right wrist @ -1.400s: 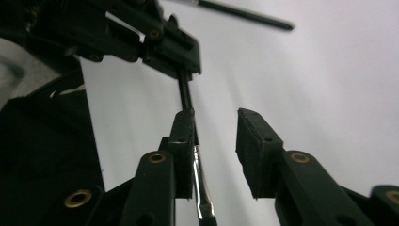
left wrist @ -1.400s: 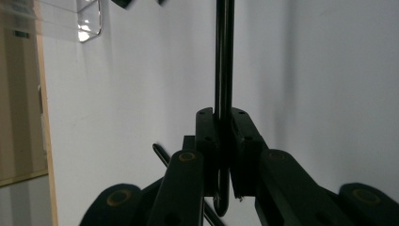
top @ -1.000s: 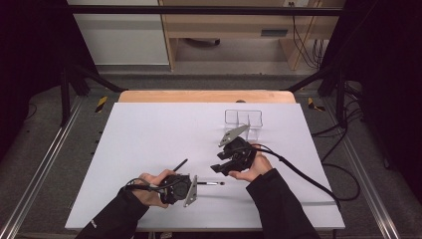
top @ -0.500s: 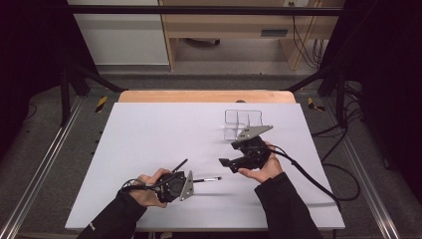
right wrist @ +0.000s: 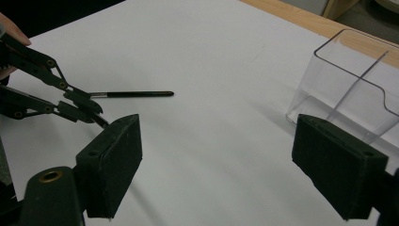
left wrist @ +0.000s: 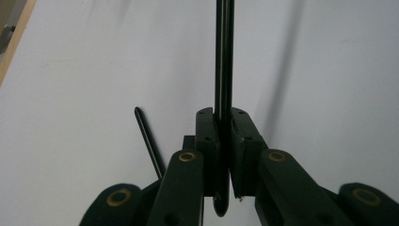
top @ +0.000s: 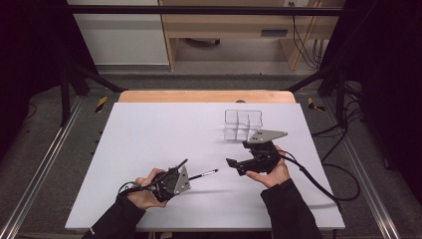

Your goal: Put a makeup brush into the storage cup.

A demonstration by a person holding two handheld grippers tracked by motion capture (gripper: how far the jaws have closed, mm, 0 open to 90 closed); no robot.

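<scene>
The left tongs (top: 191, 175) are clenched on a thin black brush (top: 203, 174), gripped near its back end so the long shaft sticks out level over the table (top: 149, 129), its tip toward the other hand. A second slim black stick (left wrist: 148, 141) juts from beside them. The right tongs (top: 236, 166) have just been opening and stand released with nothing between the pads, apparently ready to take the offered tip. Just behind them waits a clear divided organizer box (top: 243, 123), likely the brush's destination.

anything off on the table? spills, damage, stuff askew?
Nothing stands out. The clear divided organizer stands upright, no spills. The left hand-held gripper holds a thin black brush; a second black stick lies beside its jaws.
</scene>
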